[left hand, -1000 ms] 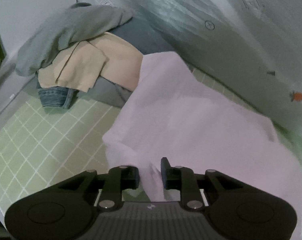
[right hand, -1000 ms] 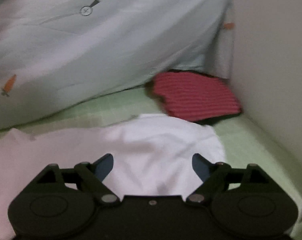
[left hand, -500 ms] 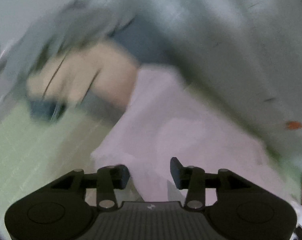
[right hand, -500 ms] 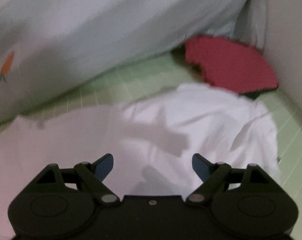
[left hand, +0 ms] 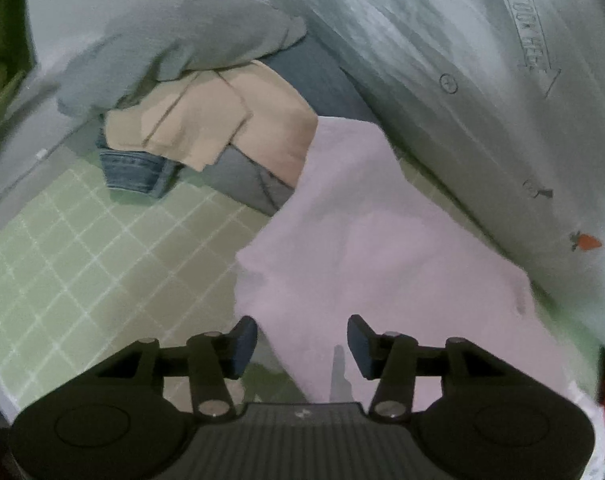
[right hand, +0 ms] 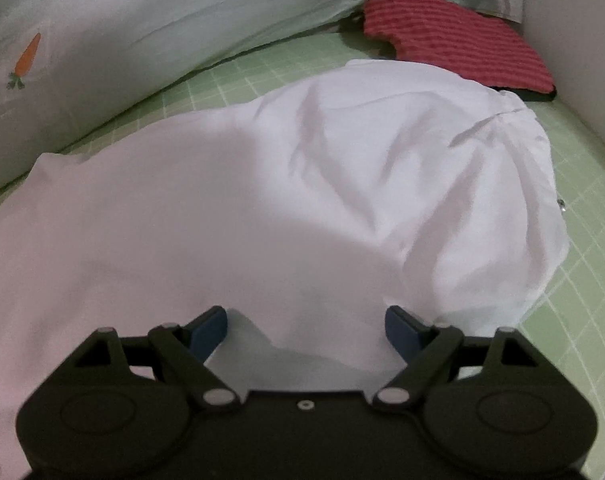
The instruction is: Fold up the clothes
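Observation:
A pale pink-white garment (left hand: 378,240) lies spread on the green checked sheet (left hand: 82,264); it also fills the right wrist view (right hand: 262,200), crumpled at its right end. My left gripper (left hand: 301,340) is open and empty, just above the garment's near edge. My right gripper (right hand: 306,328) is wide open and empty, low over the garment's near edge.
A pile of clothes lies at the far left: a grey sweatshirt (left hand: 182,40), a beige piece (left hand: 222,120), jeans (left hand: 136,172). A pale carrot-print duvet (left hand: 482,100) runs along the back (right hand: 142,20). A red striped folded piece (right hand: 454,40) lies by the right wall (right hand: 574,40).
My left gripper has opened and let go of the pink garment, which now lies flat. My right gripper has stayed open and has drawn back, showing more of the garment.

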The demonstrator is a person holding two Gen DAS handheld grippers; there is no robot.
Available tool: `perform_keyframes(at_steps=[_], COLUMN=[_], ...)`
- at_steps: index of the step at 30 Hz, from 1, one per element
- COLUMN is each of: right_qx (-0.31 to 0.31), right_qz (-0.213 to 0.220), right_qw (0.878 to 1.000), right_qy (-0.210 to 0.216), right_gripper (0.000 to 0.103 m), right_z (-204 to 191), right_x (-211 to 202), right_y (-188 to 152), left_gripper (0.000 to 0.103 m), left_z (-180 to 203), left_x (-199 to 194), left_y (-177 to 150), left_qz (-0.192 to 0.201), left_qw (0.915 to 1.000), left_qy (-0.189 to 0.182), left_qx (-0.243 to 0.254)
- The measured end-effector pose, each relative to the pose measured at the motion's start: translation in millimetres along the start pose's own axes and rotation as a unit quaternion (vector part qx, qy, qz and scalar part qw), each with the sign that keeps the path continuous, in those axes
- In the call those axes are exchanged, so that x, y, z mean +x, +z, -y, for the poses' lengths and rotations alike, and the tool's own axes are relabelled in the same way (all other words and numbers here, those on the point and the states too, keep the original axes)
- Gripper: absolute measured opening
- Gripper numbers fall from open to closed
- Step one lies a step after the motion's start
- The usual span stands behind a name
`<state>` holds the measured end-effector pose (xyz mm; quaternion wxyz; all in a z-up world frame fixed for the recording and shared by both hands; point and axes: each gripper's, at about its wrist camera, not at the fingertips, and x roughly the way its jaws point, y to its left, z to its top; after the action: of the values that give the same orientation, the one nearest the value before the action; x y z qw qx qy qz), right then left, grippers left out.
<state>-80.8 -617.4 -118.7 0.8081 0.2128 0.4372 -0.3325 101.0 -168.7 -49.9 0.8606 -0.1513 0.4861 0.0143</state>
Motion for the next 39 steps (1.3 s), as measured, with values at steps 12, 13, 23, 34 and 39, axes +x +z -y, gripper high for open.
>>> perform_keyframes(at_steps=[12, 13, 23, 34, 39], right_qx=[-0.037, -0.042, -0.071, 0.019, -0.009], right_qz=[0.021, 0.026, 0.067, 0.006, 0.005], right_qw=[0.999, 0.999, 0.995, 1.000, 1.000], right_qy=[-0.005, -0.006, -0.024, -0.008, -0.019], right_gripper=[0.089, 0.089, 0.092, 0.094, 0.070], right_z=[-12, -14, -42, -68, -78], right_x=[3, 4, 34, 111, 109], right_y=[27, 32, 107, 149, 134], left_gripper=[0.082, 0.083, 0.086, 0.082, 0.042], left_z=[10, 15, 78, 81, 68], left_x=[-11, -3, 88, 180, 177], left_y=[24, 29, 82, 104, 100], left_qz=[0.071, 0.065, 0.029, -0.022, -0.017], left_qw=[0.9958, 0.9962, 0.9921, 0.9905, 0.9946], left_qy=[0.048, 0.046, 0.057, 0.088, 0.074], left_qx=[0.032, 0.037, 0.108, 0.103, 0.071])
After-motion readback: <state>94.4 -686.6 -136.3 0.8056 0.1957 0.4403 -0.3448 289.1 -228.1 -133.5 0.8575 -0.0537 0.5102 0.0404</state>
